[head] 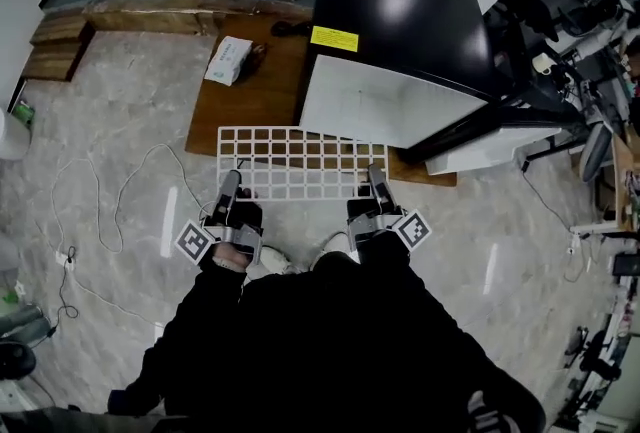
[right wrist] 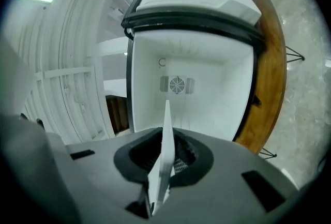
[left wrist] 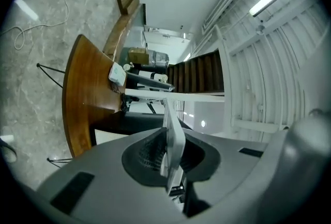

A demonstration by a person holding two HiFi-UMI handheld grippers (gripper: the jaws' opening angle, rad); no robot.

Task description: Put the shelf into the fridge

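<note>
While both grippers clamp the white wire shelf (head: 300, 161), it is held level between them. The left gripper (head: 232, 179) pinches the near edge of the shelf at its left end, with the thin edge pressed between the jaws. The right gripper (head: 377, 176) pinches the same near edge at its right end. The shelf is outside the fridge (head: 400, 41), just in front of its open white compartment and over the near edge of the wooden bench (head: 250, 91) carrying the fridge. A fan grille (right wrist: 177, 84) shows on the compartment's far wall. A white packet (head: 229, 59) lies on the bench, left of the fridge.
</note>
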